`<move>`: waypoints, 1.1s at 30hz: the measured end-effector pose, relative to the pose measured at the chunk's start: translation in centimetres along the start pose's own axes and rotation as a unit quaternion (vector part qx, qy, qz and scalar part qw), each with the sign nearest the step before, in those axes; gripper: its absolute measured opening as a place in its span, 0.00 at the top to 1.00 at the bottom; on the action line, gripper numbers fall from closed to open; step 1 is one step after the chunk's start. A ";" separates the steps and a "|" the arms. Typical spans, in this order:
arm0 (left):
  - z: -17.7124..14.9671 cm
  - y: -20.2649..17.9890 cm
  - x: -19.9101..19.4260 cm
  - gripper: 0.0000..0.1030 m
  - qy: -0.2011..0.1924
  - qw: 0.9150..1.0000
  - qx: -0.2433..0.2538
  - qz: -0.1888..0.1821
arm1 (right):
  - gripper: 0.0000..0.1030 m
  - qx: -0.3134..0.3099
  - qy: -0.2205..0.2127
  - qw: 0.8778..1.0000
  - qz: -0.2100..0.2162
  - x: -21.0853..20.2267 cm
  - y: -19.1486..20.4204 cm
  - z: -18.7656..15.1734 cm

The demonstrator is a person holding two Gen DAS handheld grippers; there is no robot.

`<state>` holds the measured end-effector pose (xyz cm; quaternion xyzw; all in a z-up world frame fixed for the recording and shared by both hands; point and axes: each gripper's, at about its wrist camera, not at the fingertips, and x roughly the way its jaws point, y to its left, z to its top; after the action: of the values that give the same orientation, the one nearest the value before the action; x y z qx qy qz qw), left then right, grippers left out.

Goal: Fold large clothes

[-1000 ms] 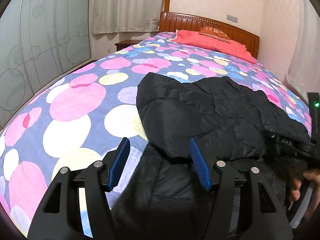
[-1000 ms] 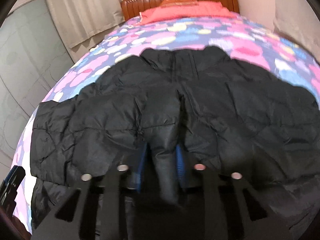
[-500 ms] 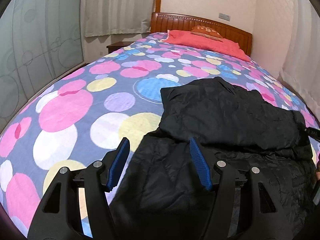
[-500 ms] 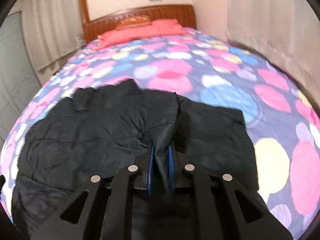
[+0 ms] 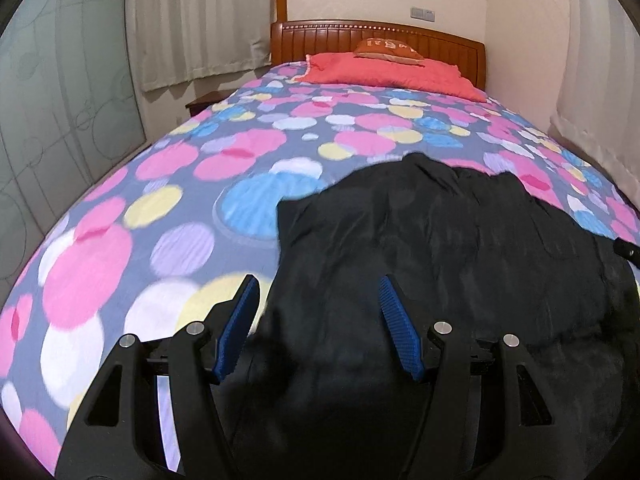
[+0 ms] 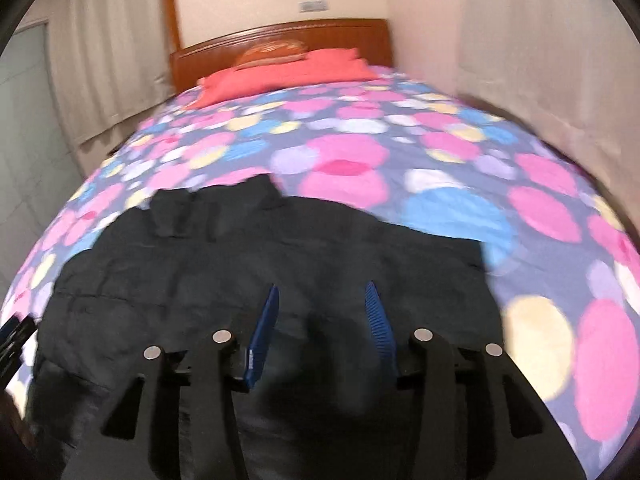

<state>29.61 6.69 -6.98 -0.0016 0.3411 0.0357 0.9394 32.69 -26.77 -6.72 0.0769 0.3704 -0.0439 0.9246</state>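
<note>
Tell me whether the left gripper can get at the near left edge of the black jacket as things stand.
Probably yes. The left gripper is open, and the black jacket lies flat on the dotted bedspread with its left edge just ahead, between the blue pads. Nothing covers that edge.

Jacket (image 5: 440, 240): lies on the bedspread (image 5: 200, 184), near end of the bed, right of centre in the left wrist view.
Pillow (image 5: 384, 72): far end, against the headboard (image 5: 320, 38) (a small cushion (image 5: 386, 46) on top).
Curtain (image 5: 200, 20): far left.
Left gripper (image 5: 320, 300): over the jacket's near left edge.
</note>
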 end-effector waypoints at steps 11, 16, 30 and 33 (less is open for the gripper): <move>0.6 -2.5 9.3 0.39 0.090 0.995 0.038 0.028 | 0.55 -0.076 0.064 0.995 0.023 9.3 7.5 -0.7; 0.8 -2.5 6.2 0.40 0.054 0.996 0.035 0.054 | 0.55 -0.054 0.059 0.996 0.039 7.1 6.6 -0.2; -0.7 -7.8 5.4 0.41 0.080 0.994 0.045 -0.061 | 0.54 -0.047 0.058 0.997 -0.009 4.8 3.1 -2.3; 0.9 -6.2 3.4 0.40 0.036 0.997 0.017 -0.065 | 0.54 -0.032 0.022 0.999 -0.006 3.3 2.6 -0.6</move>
<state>33.25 0.74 -8.61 -0.0092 0.3740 -0.0311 0.9269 35.02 -24.19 -9.14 0.0458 0.3924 -0.0355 0.9180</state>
